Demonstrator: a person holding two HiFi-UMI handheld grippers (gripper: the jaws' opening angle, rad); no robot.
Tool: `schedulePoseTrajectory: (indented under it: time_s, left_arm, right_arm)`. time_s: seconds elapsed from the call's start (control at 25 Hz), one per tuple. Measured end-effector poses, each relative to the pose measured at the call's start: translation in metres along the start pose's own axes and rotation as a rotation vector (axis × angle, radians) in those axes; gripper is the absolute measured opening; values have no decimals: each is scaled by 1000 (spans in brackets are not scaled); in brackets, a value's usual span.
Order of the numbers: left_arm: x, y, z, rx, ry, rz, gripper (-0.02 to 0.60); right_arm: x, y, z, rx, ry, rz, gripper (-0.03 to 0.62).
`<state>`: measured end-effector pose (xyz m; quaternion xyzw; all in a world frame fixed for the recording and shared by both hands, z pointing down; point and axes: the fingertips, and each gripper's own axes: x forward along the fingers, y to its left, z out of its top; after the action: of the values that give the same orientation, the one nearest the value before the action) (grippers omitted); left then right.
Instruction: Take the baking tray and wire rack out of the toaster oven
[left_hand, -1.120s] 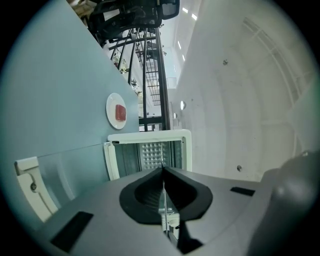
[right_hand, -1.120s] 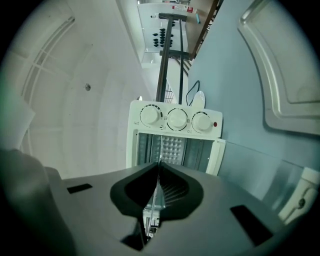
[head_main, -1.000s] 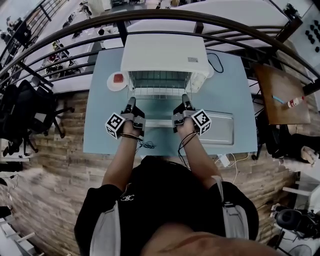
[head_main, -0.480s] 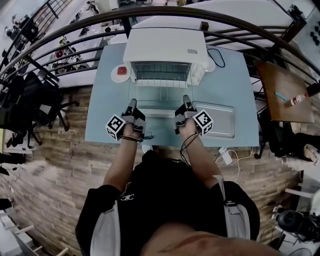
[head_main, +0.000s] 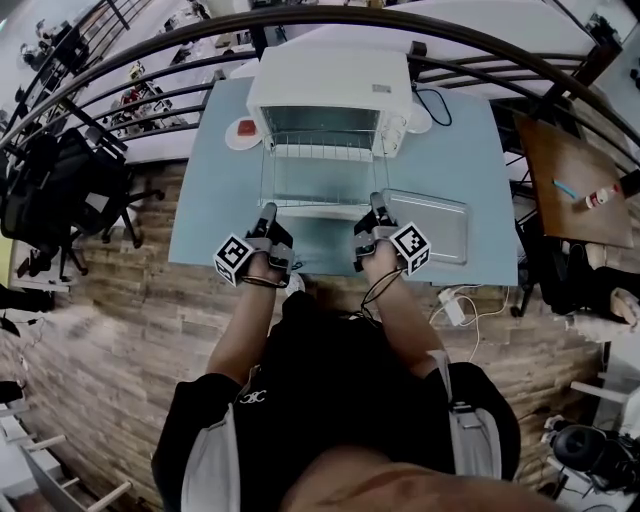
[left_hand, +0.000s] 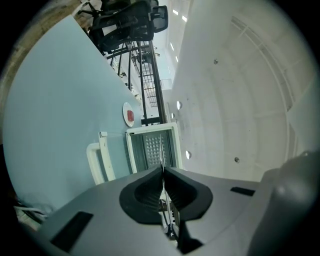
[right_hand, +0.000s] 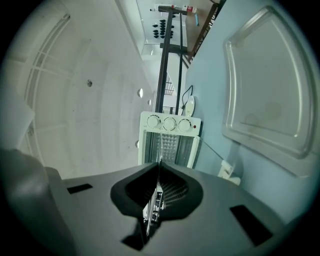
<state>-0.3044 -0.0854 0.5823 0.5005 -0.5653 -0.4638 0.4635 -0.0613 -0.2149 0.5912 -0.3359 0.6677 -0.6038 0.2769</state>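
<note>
**Wire rack pinched by both grippers in front of the open toaster oven**

Head view: A white toaster oven (head_main: 330, 80) stands at the far edge of the light blue tabletop (head_main: 215, 200), its door folded down toward the person. The wire rack (head_main: 320, 153) reaches from the oven mouth out over the door. Its near edge is pinched by the left gripper (head_main: 267, 212) at the left corner and by the right gripper (head_main: 376, 205) at the right corner. The baking tray (head_main: 425, 228) lies flat on the tabletop, just right of the right gripper and close to the near edge. A small white plate with something red on it (head_main: 245, 130) sits left of the oven.

Left gripper view: The left gripper (left_hand: 163, 172) has its jaws pressed together on a thin wire of the rack (left_hand: 162, 152), which runs ahead toward the oven (left_hand: 152, 150). The door's white handle (left_hand: 94, 161) and the plate (left_hand: 129, 115) also show.

Right gripper view: The right gripper (right_hand: 159, 167) likewise has its jaws closed on a thin rack wire (right_hand: 159, 150). Ahead is the oven (right_hand: 170, 142) with three round knobs (right_hand: 170, 123), and the tray (right_hand: 265, 95) rests on the tabletop beside it.
</note>
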Motion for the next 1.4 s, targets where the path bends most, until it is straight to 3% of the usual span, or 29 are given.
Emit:
schedulePoseTrajectory:
  time_s: [0.72, 1.04, 1.4]
  left_arm:
    - [35, 4, -145, 35, 316, 5, 21]
    - [57, 10, -246, 53, 497, 6, 23]
    - [47, 32, -307, 102, 648, 54, 29]
  right_arm:
    - [-105, -43, 116, -46, -222, -147, 11]
    - [-171, -79, 191, -68, -338, -235, 15]
    - [-212, -113, 226, -118, -380, -371, 25]
